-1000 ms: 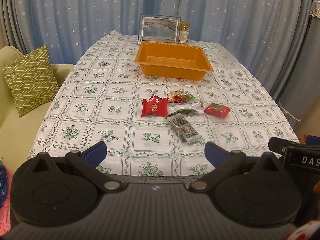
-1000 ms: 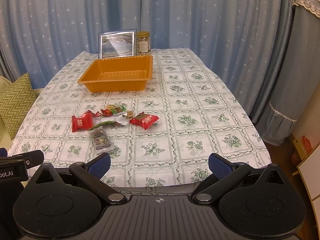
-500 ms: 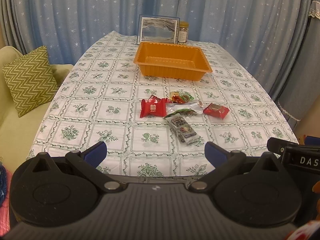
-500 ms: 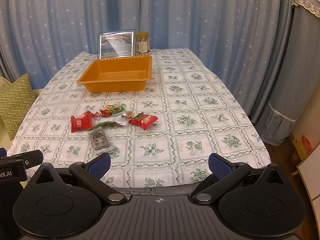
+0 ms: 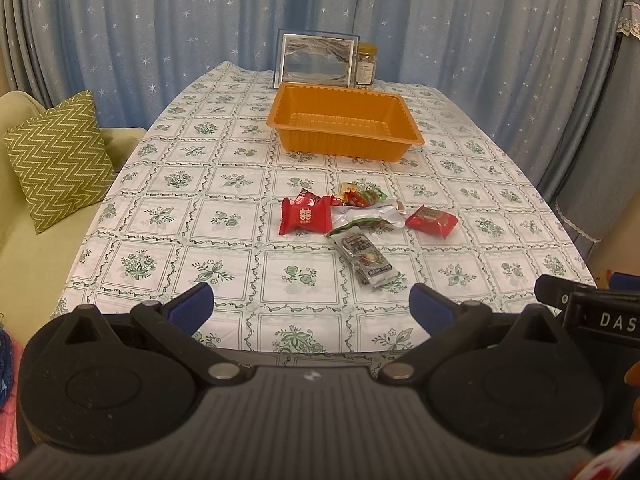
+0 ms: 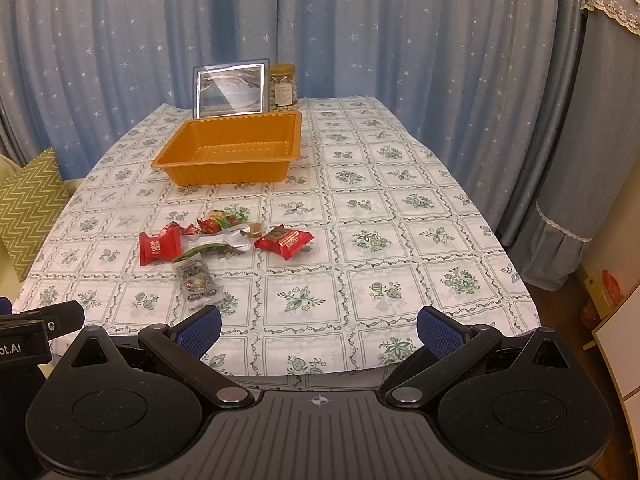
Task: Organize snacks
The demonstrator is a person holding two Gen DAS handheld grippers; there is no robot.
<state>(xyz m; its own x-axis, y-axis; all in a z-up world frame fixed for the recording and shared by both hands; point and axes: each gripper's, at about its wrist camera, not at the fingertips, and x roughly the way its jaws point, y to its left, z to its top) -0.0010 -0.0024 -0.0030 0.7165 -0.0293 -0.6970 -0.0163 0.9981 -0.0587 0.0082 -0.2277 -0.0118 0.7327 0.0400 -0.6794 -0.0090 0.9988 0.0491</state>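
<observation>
- The left gripper (image 5: 310, 300) hangs at the near edge of the table (image 5: 224, 216); its 2 blue-padded fingers (image 5: 192, 306) are spread wide with nothing between them.
- The right gripper (image 6: 318, 330) is held the same way beside it; jaws wide apart, empty, above the near table edge.
- The snacks lie in a loose cluster mid-table, well apart from both grippers: a red candy packet (image 5: 305, 216) at the left; a red packet (image 5: 432, 221) at the right; a silver-and-green packet (image 5: 370, 218) between them; a small pile of wrapped candies (image 5: 360, 196) just behind; a grey clear packet (image 5: 366, 258) nearest the grippers, touching the silver-and-green one.
- The orange tray (image 5: 344, 146) sits beyond the cluster, empty; behind it stand a framed picture (image 5: 316, 60) and a jar (image 5: 366, 66).
- A zigzag cushion (image 5: 60, 156) rests on a sofa at the left; starred blue curtains (image 5: 160, 20) hang behind.
</observation>
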